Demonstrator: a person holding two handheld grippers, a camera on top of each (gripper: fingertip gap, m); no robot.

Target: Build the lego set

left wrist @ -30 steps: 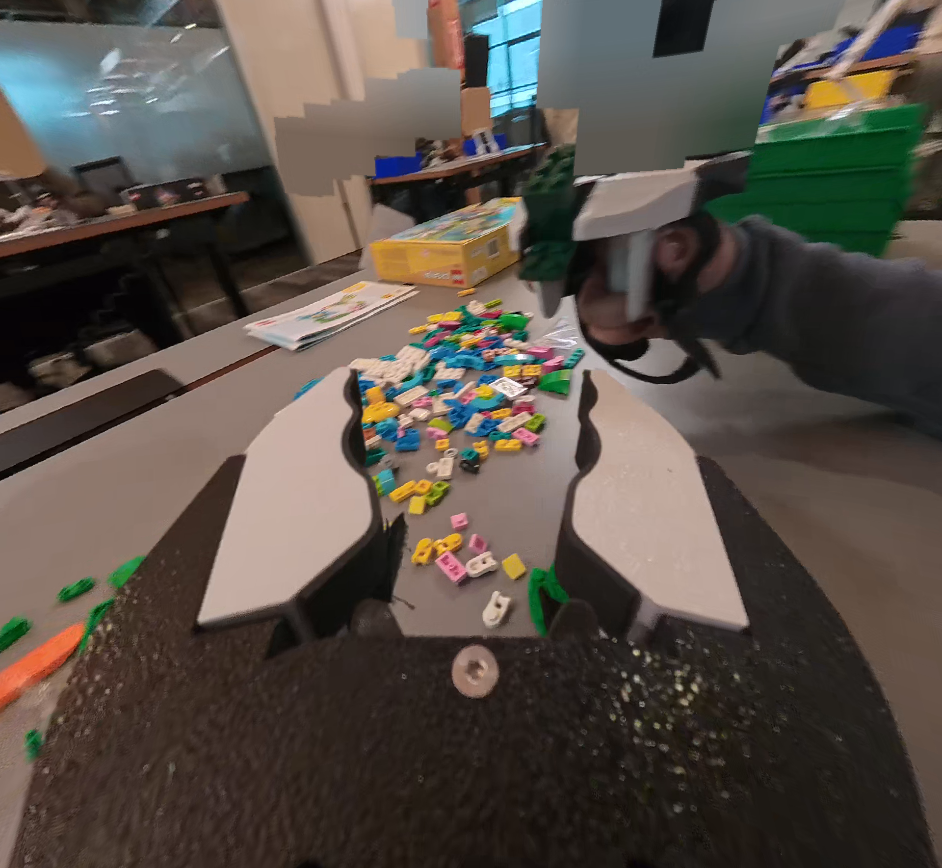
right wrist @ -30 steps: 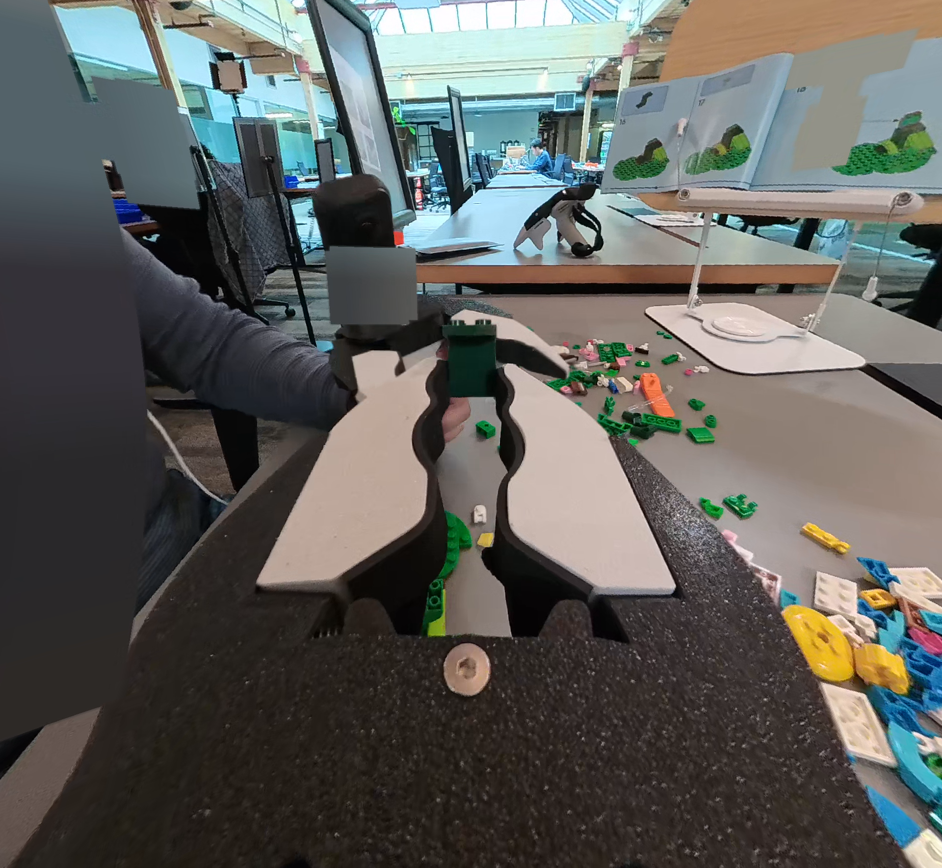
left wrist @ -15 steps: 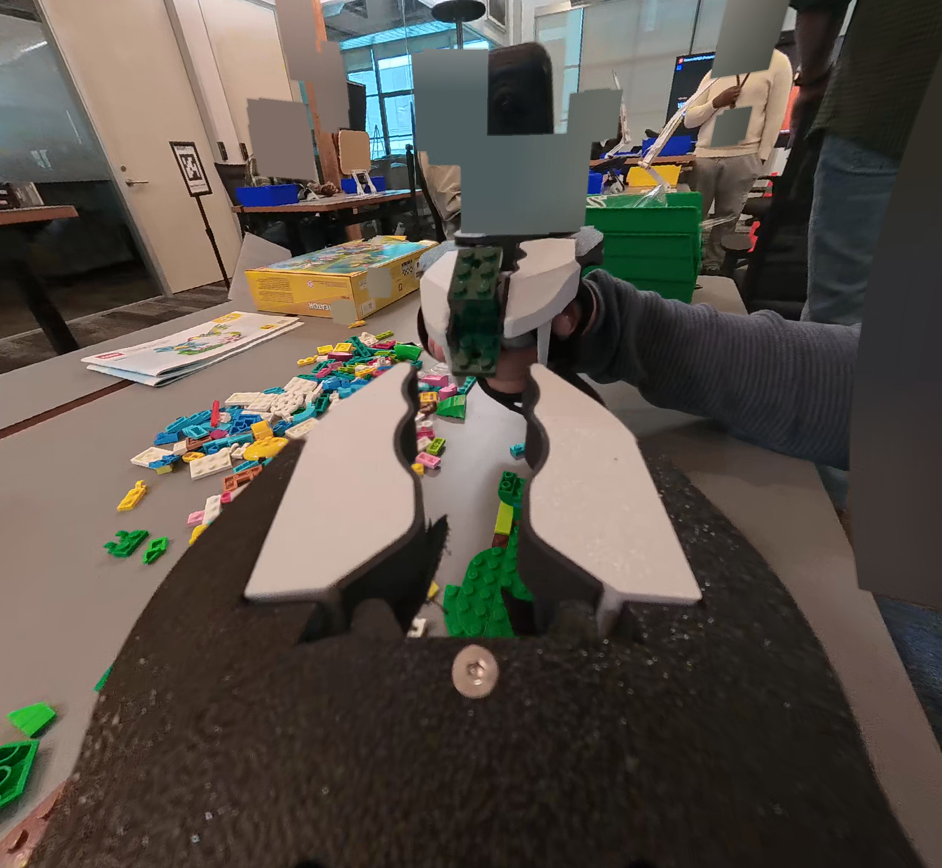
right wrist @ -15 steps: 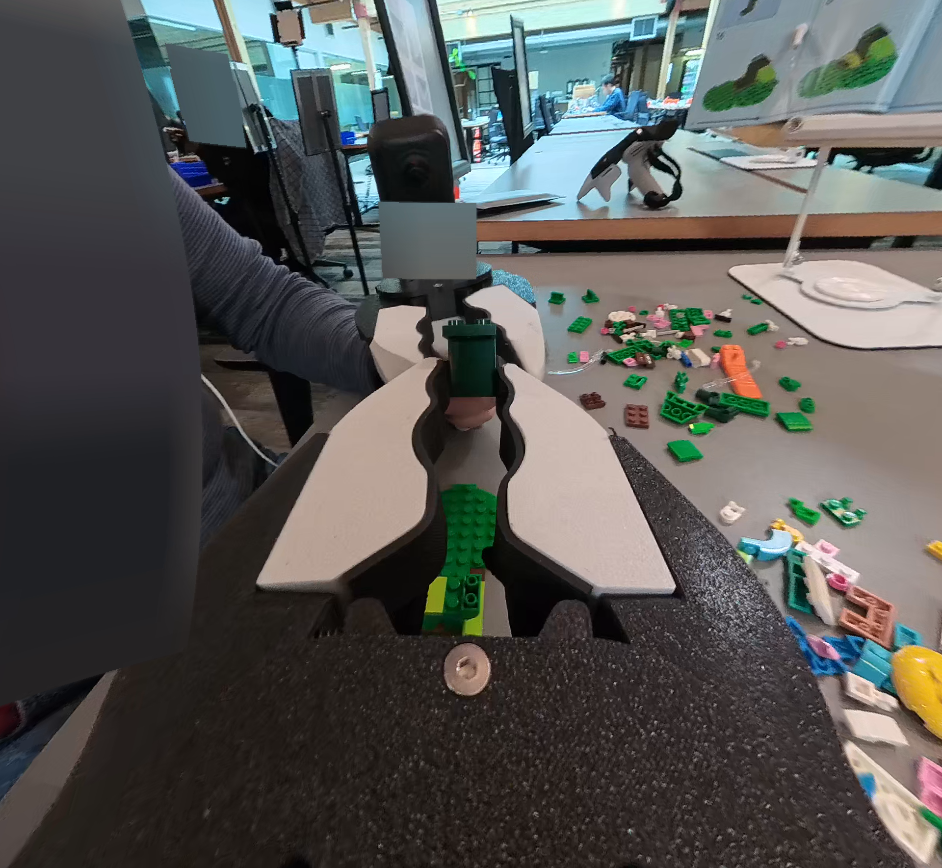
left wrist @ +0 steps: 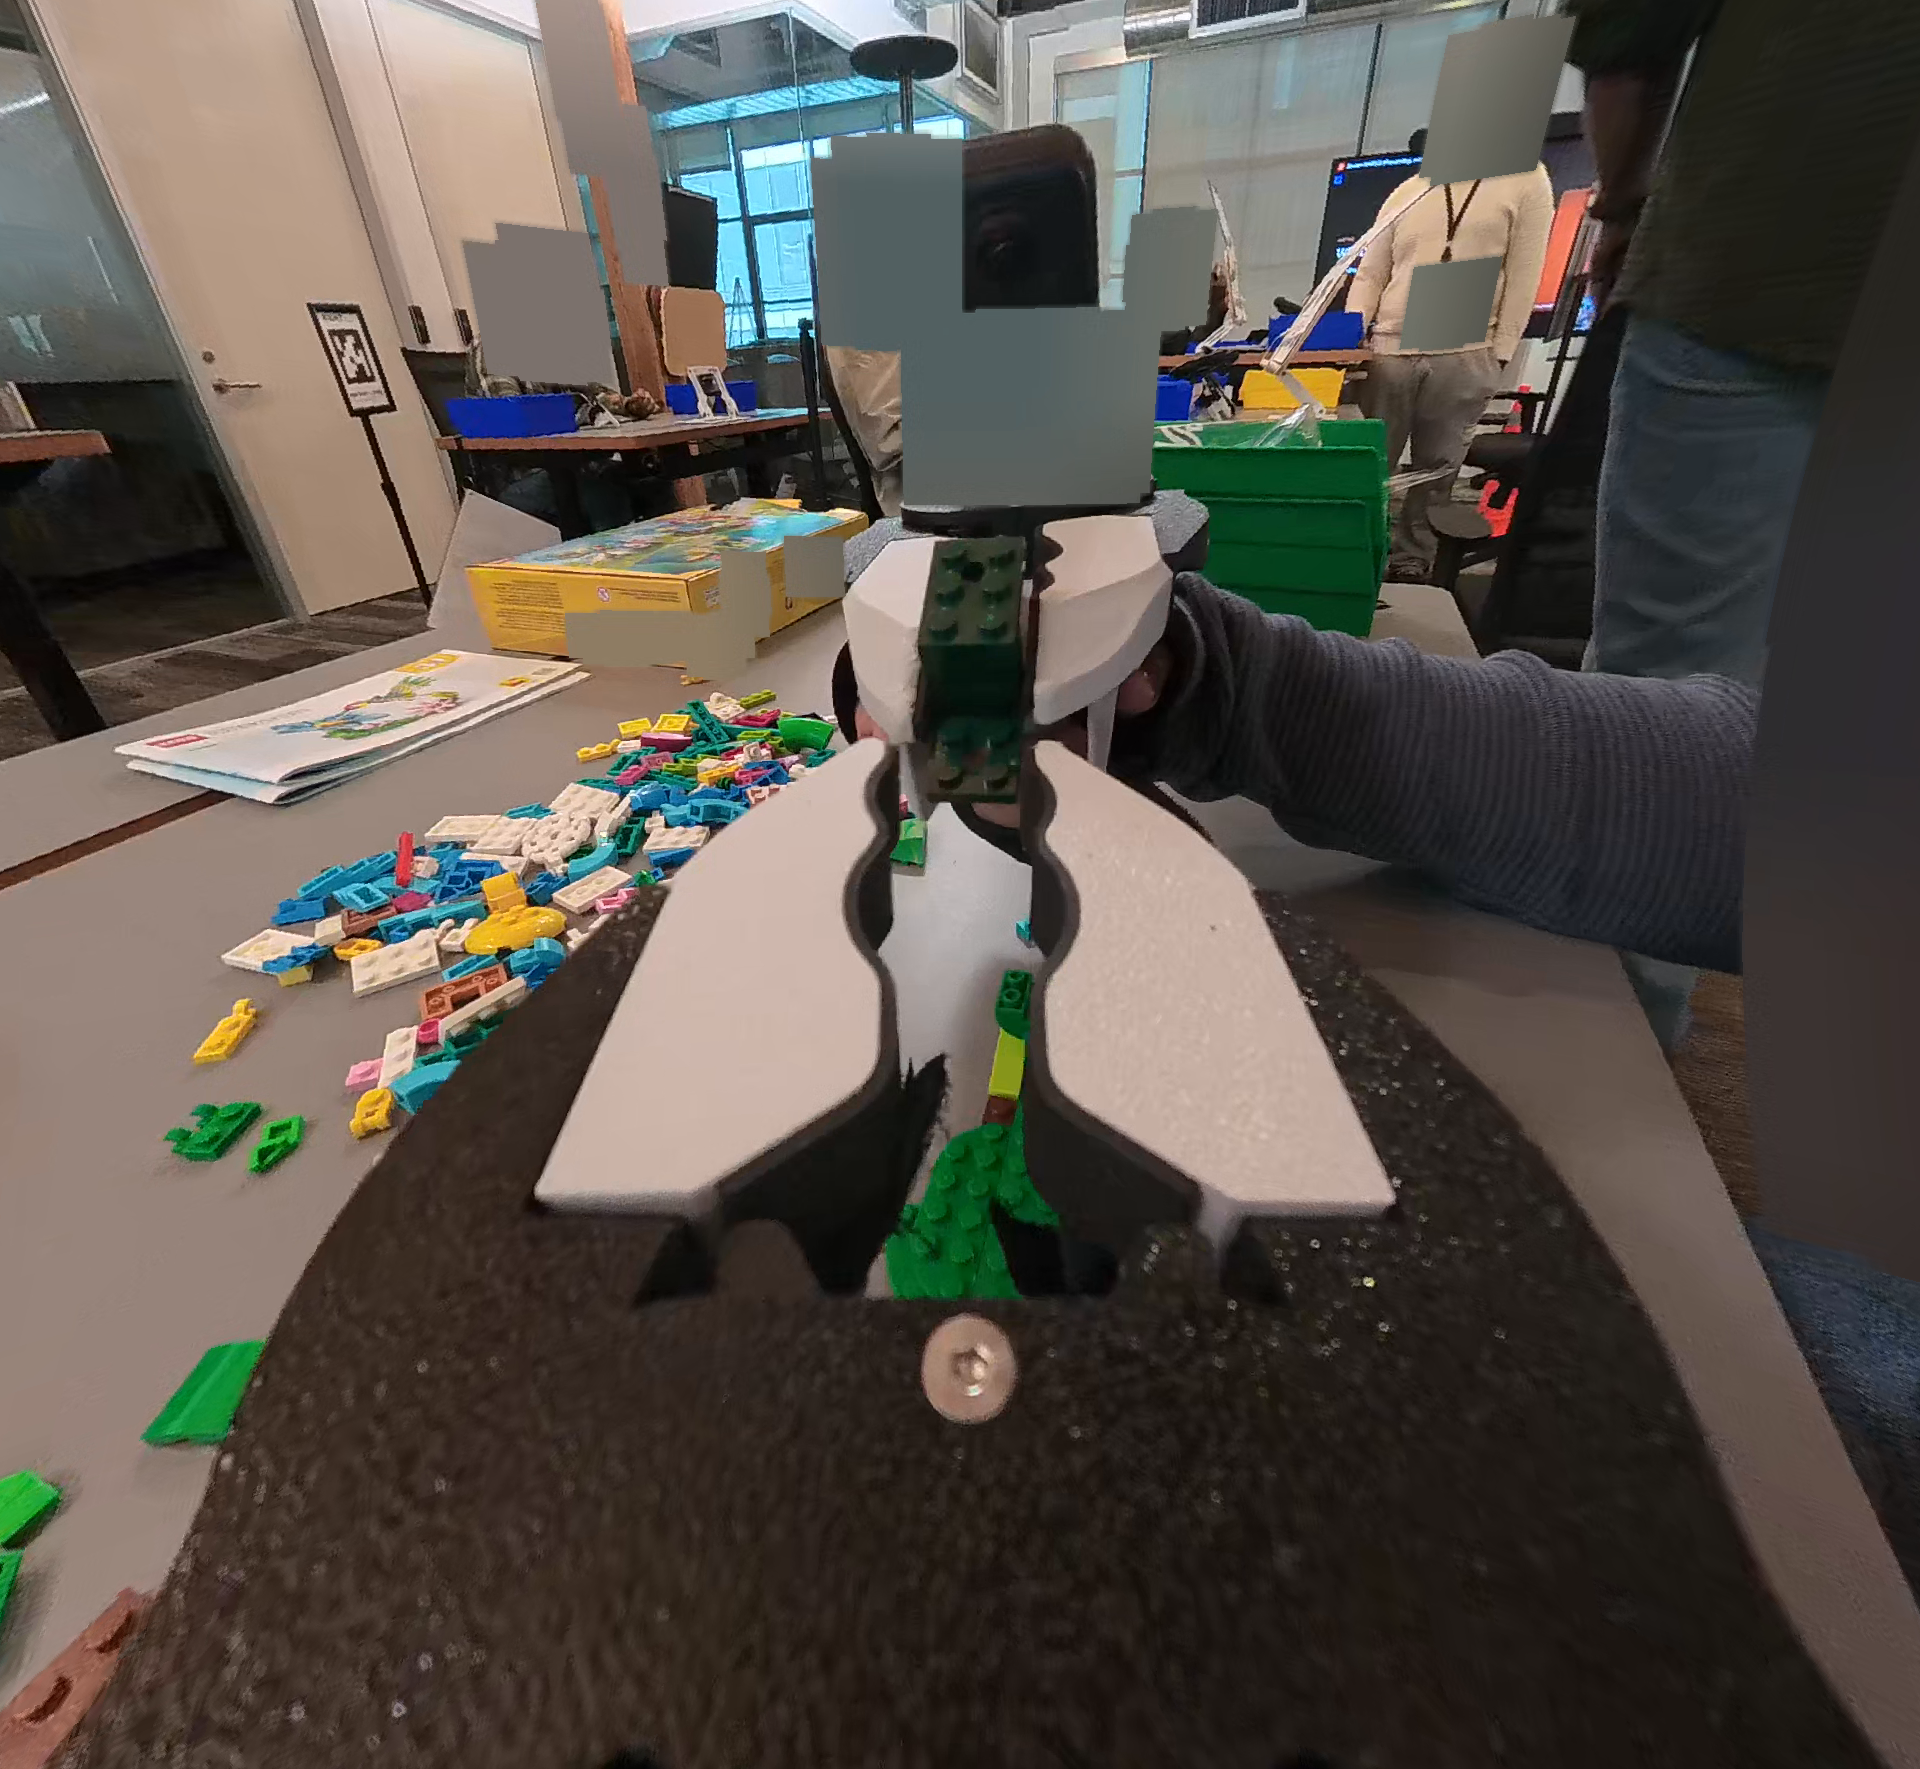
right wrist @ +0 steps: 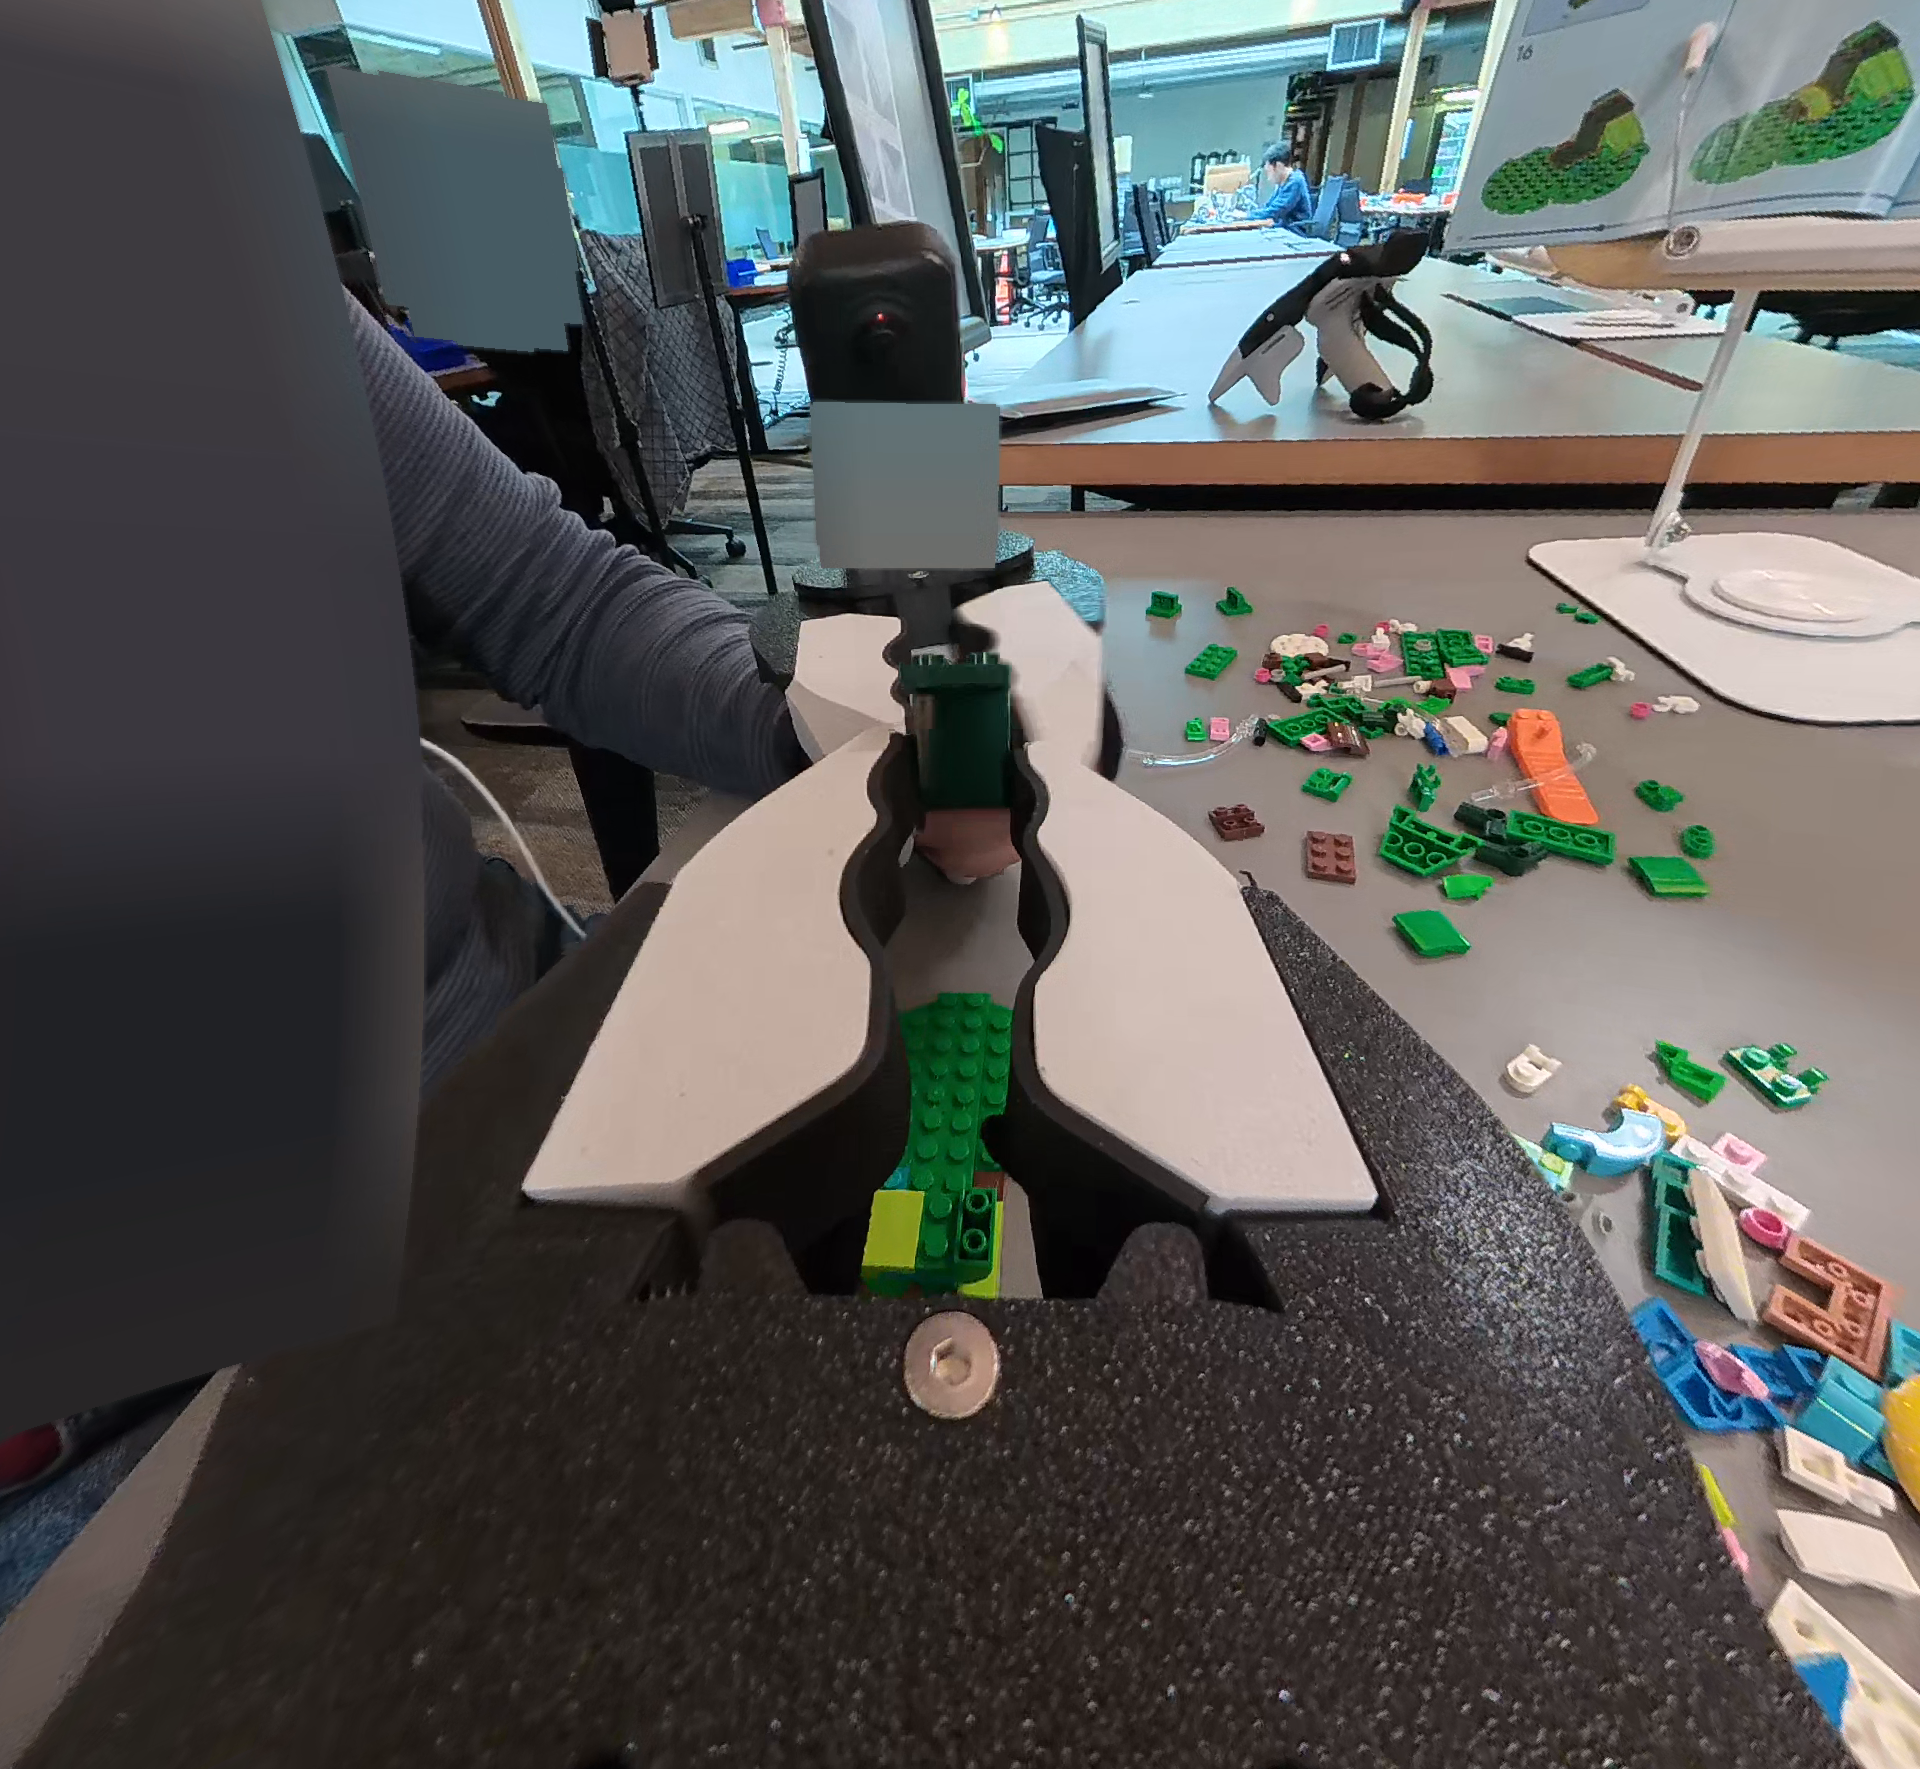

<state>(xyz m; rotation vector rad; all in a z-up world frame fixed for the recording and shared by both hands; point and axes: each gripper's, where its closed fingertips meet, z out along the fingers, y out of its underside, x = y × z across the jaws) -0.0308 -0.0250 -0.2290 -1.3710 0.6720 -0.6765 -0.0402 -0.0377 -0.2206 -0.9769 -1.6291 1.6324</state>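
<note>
My right gripper (right wrist: 961, 753) is shut on a dark green brick stack (right wrist: 956, 732) and holds it upright above the table. It faces my left gripper (left wrist: 961, 774), whose jaws are narrowed around the lower end of the same stack (left wrist: 971, 680), with a thin gap on the stack's left side. The right gripper's white fingers (left wrist: 1091, 628) show beyond, and the left gripper's fingers (right wrist: 842, 680) show in the right wrist view. A green baseplate build (right wrist: 956, 1096) lies on the table under both grippers, and also shows in the left wrist view (left wrist: 966, 1200).
A pile of loose coloured pieces (left wrist: 499, 888) lies left of the grippers, with a yellow box (left wrist: 644, 587) and a booklet (left wrist: 343, 722) behind. Green pieces (right wrist: 1403, 732), an orange separator (right wrist: 1548, 769) and an instruction book on a stand (right wrist: 1704, 109) lie right. Green bins (left wrist: 1278, 524) stand behind. Both grippers' tips are close together, under 4 cm apart.
The left gripper has swung round to face the right gripper, come up to the dark green stack and narrowed its jaws around it. The right gripper keeps its hold.
</note>
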